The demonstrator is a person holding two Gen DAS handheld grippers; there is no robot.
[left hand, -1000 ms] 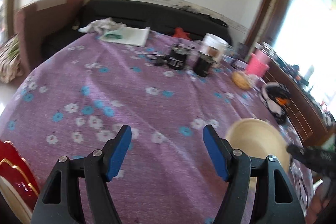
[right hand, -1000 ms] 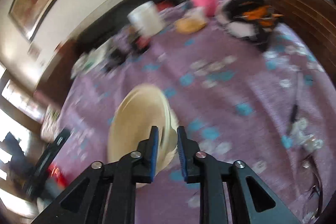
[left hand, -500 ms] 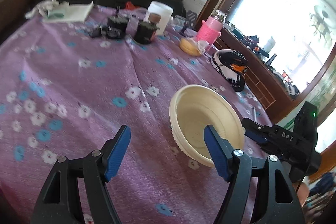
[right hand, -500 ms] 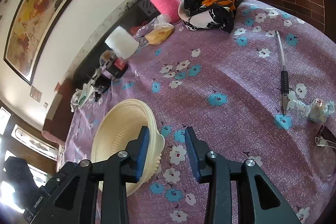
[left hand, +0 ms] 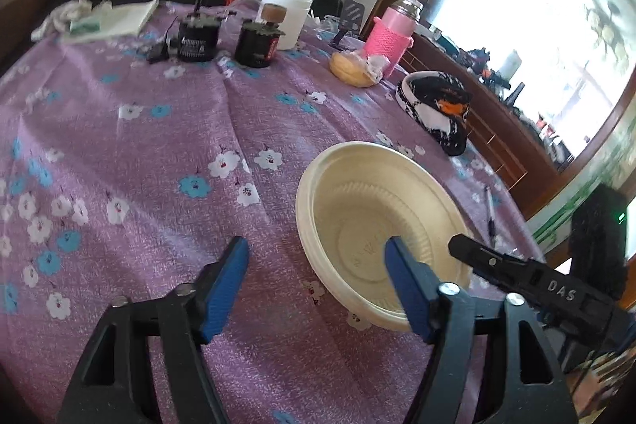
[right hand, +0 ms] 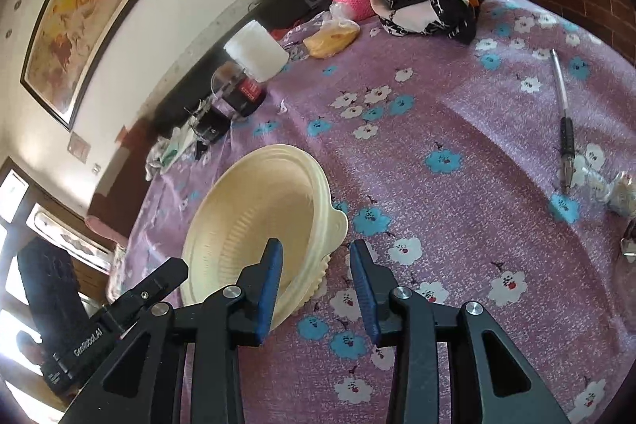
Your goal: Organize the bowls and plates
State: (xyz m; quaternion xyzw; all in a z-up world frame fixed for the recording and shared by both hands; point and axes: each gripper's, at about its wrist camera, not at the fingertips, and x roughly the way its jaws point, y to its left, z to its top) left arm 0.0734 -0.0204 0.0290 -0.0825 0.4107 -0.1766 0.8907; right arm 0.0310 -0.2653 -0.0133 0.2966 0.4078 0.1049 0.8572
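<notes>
A cream bowl point(left hand: 369, 221) is sitting empty on the purple flowered worktop point(left hand: 159, 146), mouth facing up and tipped slightly, its small rim tab point(right hand: 338, 221) pointing toward my right tongs point(right hand: 318, 285). My right tongs are standing apart with the near rim between their blue pads, neither pad pressing on it that I can see. My left tongs point(left hand: 314, 281) are standing apart with nothing gripped, their jaws having just been closing, one pad over the bowl's inside and the other over bare cloth.
</notes>
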